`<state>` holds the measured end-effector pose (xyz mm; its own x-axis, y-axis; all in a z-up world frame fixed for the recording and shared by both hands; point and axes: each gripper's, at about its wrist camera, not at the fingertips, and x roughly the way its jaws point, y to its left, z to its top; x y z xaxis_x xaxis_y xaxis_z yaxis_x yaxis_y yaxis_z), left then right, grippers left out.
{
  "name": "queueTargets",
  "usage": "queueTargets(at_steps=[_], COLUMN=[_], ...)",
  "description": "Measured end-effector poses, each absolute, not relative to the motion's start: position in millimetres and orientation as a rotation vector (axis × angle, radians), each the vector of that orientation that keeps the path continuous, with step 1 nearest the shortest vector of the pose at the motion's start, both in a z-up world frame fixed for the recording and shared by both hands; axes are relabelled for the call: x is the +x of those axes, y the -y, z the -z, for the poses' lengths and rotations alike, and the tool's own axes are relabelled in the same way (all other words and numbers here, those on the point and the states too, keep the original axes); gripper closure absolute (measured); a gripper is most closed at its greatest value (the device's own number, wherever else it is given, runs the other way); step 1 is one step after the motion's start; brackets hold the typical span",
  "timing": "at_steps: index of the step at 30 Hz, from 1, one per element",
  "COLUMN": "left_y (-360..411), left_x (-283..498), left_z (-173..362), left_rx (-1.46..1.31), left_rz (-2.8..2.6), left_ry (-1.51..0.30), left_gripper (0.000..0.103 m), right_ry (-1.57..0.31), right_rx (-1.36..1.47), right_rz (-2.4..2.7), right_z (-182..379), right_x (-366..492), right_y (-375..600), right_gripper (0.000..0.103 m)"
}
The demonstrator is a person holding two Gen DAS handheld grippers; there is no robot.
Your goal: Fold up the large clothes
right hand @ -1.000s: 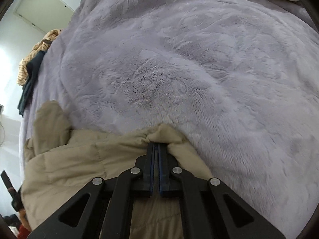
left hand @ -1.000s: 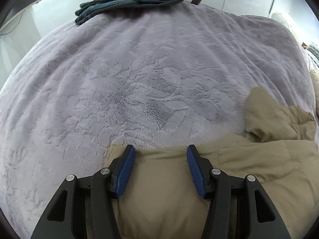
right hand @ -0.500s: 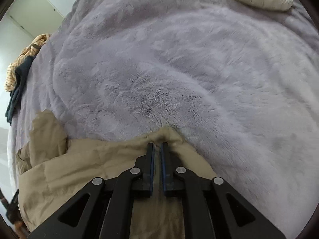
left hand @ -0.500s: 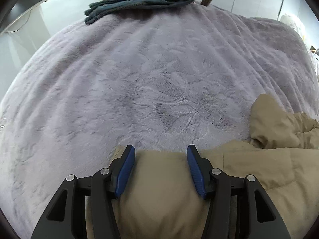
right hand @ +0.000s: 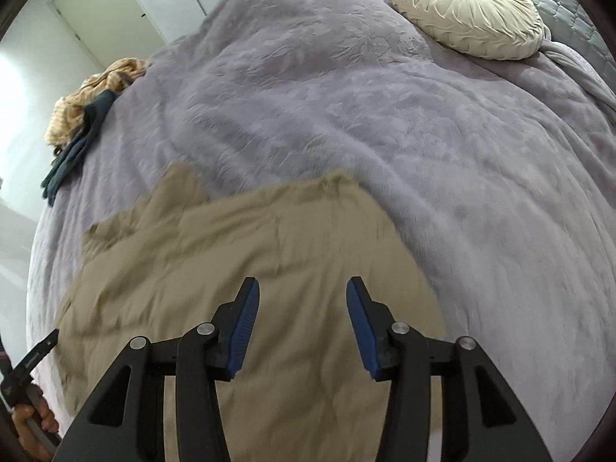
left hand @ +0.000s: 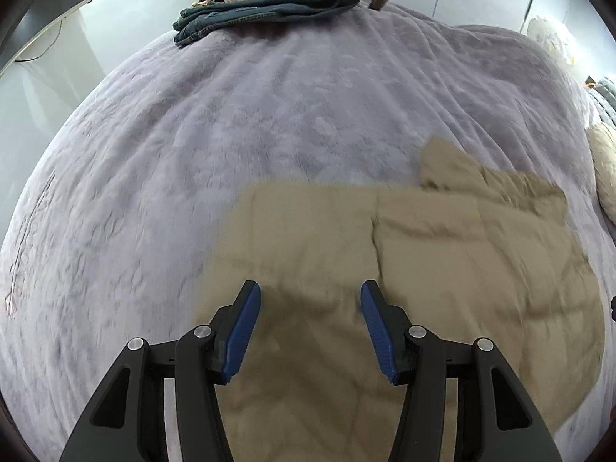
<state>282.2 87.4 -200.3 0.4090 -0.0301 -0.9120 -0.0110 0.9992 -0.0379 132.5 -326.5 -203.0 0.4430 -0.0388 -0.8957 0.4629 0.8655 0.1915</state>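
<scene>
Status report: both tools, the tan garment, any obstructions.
Left tool open, empty. Right tool just opened, nothing between. Tan padded garment flat on purple plush blanket. Nothing in the way.

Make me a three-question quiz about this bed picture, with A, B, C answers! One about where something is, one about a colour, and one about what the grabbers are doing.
1. Where does the round cushion lie?
A. on the purple blanket, far from the tan garment
B. on the tan garment
C. on the floor

2. What colour is the big garment under the grippers?
A. red
B. tan
C. black

3. How does the right gripper stand?
A. shut on the garment
B. shut on the cushion
C. open, nothing between its pads

Answers:
1 A: the cushion sits at the blanket's far end.
2 B: the spread cloth is tan.
3 C: its jaws have just been opening, and the cloth lies flat below them.
</scene>
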Motion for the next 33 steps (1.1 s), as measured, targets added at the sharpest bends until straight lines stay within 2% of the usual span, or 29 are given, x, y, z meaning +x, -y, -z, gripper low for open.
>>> queueTargets(at_steps=[9,13,18,19,20,21,29,30,31,33], left_y=[-88,-91,-90,-89,-89,-88,-70,-68,-67,-66], left_x=[212,184,157,152,146,141,113,110,108,106], left_z=[197,199,204,205,206,206,213,214,214,216], left_rx=[-0.031,-0.07,-0.088,-0.085,-0.083,-0.087,-0.031,-0.025,-0.023,-0.031], left_rz=[0.018,0.059,0.077,0.077,0.071,0.067,0.108,0.106,0.105,0.114], left_ry=[-1.212,-1.253,-1.298,-1.305,-1.308,-1.3,-1.326,-1.324,-1.323,-1.335], left_gripper=[0.047,0.047,0.046,0.031,0.008,0.004,0.004,0.002,0.001,0.001], right_ry=[-1.115,-1.158,-1.225,-1.234,-1.246,-1.259,-1.323,-1.326,-1.327,-1.317], right_rx=[0.511,0.538,0.59,0.594,0.6,0.61,0.645,0.651,0.655,0.667], right_rz=[0.321,0.32,0.304,0.304,0.301,0.297,0.273,0.268,0.262,0.244], right_z=[206,214,229,232,234,238,253,254,254,254], right_x=[64,37,9,7,2,-3,-21,-22,-22,-22], right_y=[312,300,281,280,277,273,252,251,250,248], right_gripper=[0.052,0.046,0.046,0.046,0.046,0.046,0.046,0.045,0.042,0.025])
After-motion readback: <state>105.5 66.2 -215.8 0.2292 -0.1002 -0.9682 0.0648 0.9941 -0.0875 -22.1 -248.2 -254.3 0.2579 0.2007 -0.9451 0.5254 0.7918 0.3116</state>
